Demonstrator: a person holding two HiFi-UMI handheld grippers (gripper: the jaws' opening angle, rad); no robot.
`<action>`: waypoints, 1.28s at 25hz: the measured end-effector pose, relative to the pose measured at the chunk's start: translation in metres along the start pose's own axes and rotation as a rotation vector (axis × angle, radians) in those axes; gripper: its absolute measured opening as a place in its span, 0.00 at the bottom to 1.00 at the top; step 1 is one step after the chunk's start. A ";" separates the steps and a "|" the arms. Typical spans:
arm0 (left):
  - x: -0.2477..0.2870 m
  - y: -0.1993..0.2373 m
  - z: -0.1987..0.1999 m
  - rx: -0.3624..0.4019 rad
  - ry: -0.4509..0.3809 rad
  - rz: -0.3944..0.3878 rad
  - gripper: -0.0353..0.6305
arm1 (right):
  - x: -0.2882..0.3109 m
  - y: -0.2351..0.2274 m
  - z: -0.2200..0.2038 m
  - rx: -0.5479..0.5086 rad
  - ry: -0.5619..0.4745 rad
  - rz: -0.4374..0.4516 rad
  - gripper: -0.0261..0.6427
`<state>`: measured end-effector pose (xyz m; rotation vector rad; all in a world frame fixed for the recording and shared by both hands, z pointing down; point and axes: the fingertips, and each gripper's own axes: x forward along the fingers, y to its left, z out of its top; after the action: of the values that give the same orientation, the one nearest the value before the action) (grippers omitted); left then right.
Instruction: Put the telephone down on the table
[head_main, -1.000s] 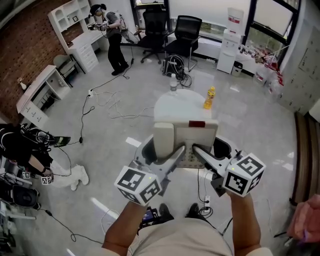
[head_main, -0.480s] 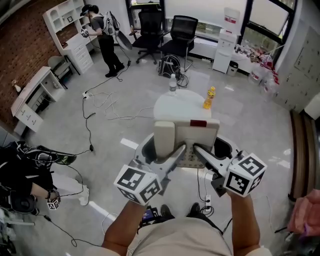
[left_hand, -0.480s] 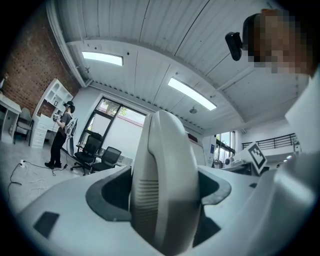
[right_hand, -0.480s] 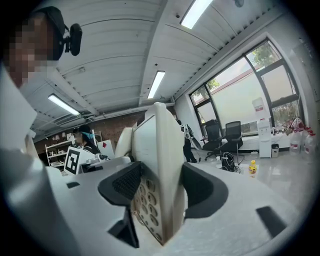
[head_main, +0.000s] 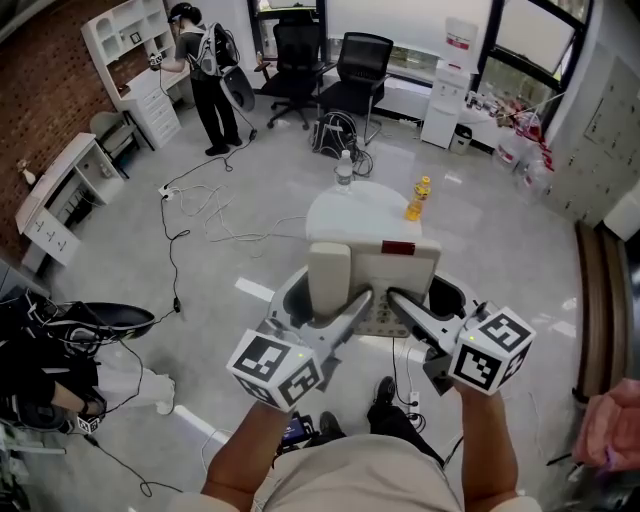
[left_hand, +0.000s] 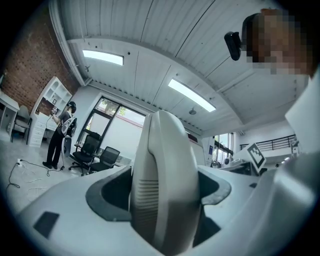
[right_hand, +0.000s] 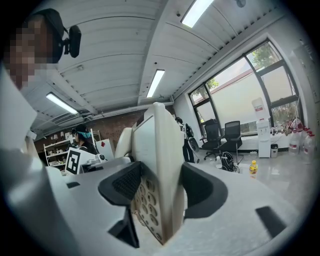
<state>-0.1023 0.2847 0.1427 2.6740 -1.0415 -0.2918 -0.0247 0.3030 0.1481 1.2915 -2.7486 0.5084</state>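
I hold a beige desk telephone (head_main: 385, 272) in the air with both grippers, its handset (head_main: 328, 280) resting on the left side. My left gripper (head_main: 356, 300) is shut on the handset side; in the left gripper view the handset (left_hand: 162, 180) stands upright between the jaws. My right gripper (head_main: 400, 300) is shut on the telephone's right part. In the right gripper view the keypad edge of the telephone (right_hand: 157, 175) is clamped between the jaws. The round white table (head_main: 355, 218) lies just beyond the telephone, lower down.
On the table stand a clear water bottle (head_main: 344, 170) and a yellow bottle (head_main: 416, 198). Cables (head_main: 200, 210) trail over the floor at left. Office chairs (head_main: 362, 60) and a standing person (head_main: 205, 70) are at the back. Another person (head_main: 50, 360) crouches at lower left.
The telephone and both grippers keep their places. The standing person at the back has turned toward the shelves, and the person at lower left has shifted.
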 end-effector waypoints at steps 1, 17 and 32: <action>0.004 0.003 0.001 0.000 0.001 0.007 0.61 | 0.004 -0.004 0.002 0.001 0.002 0.007 0.41; 0.081 0.071 -0.007 0.005 0.026 0.168 0.61 | 0.079 -0.089 0.015 0.020 0.059 0.151 0.41; 0.167 0.108 -0.013 0.008 0.013 0.277 0.61 | 0.123 -0.177 0.039 0.024 0.099 0.256 0.41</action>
<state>-0.0467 0.0958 0.1727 2.4924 -1.3900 -0.2141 0.0327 0.0944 0.1825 0.8945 -2.8453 0.6062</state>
